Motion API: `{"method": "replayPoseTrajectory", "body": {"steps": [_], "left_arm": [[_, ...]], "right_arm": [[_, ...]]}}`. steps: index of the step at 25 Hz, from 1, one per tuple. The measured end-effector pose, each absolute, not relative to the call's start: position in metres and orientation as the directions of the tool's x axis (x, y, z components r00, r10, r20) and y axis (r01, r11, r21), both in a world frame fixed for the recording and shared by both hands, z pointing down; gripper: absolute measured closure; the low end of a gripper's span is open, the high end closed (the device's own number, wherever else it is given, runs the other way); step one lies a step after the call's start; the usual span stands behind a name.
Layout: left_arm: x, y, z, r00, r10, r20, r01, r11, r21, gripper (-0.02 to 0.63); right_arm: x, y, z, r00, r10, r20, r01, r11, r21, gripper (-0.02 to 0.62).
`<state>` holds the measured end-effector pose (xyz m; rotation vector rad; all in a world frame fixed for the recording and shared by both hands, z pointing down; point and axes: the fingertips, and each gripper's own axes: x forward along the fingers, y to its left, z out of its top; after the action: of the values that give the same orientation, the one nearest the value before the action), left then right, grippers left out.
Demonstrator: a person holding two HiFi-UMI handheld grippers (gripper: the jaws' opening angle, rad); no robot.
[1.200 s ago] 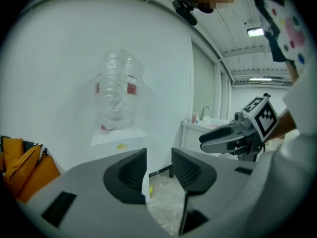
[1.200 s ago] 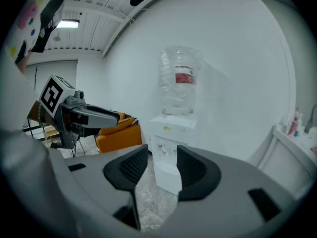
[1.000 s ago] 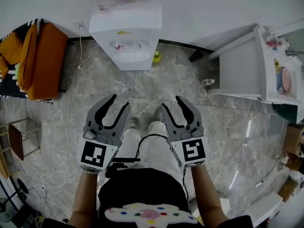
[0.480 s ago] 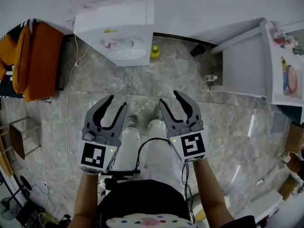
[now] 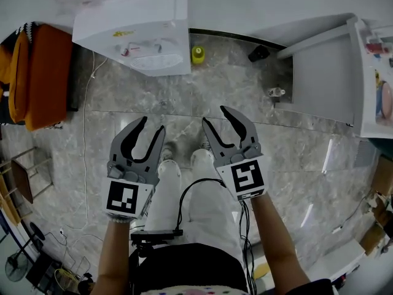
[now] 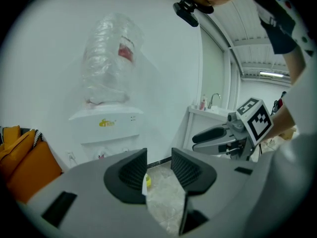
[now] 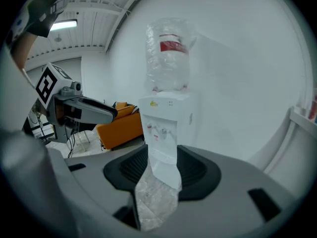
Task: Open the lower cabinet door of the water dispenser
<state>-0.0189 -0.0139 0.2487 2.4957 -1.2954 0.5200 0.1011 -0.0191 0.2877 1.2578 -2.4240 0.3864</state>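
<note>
So the grey two-jaw left gripper point(image 5: 153, 126) and right gripper point(image 5: 215, 117) both stand with jaws apart, empty. The white box-shaped water dispenser point(image 5: 144, 39) stands far left, well apart. Its lower cabinet door point(image 7: 166, 165) looks shut, so the whole opening is left to do.

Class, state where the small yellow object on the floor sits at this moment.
In the head view, the yellow object sits on the floor beside the wall, just right of the water dispenser.
</note>
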Motion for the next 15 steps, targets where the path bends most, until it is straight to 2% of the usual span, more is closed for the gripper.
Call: {"method": "replayPoseTrajectory", "body": {"steps": [3, 7, 12, 15], "left_arm": [[-0.01, -0.021, 0.258, 0.53, -0.738, 0.419, -0.834, -0.543, 0.098, 0.449], [-0.004, -0.027, 0.277, 0.521, -0.733, 0.437, -0.837, -0.539, 0.094, 0.449], [-0.003, -0.028, 0.31, 0.505, -0.712, 0.487, -0.837, -0.543, 0.074, 0.449], [0.002, -0.035, 0.318, 0.499, -0.725, 0.474, -0.845, -0.527, 0.084, 0.449]], "right_arm": [[0.106, -0.024, 0.3, -0.535, -0.706, 0.463, -0.813, 0.58, -0.054, 0.426], [0.117, -0.03, 0.326, -0.518, -0.714, 0.471, -0.825, 0.563, -0.054, 0.426], [0.117, -0.036, 0.352, -0.541, -0.679, 0.496, -0.789, 0.615, -0.019, 0.426], [0.118, -0.042, 0.369, -0.551, -0.674, 0.493, -0.789, 0.612, -0.045, 0.426]]}}
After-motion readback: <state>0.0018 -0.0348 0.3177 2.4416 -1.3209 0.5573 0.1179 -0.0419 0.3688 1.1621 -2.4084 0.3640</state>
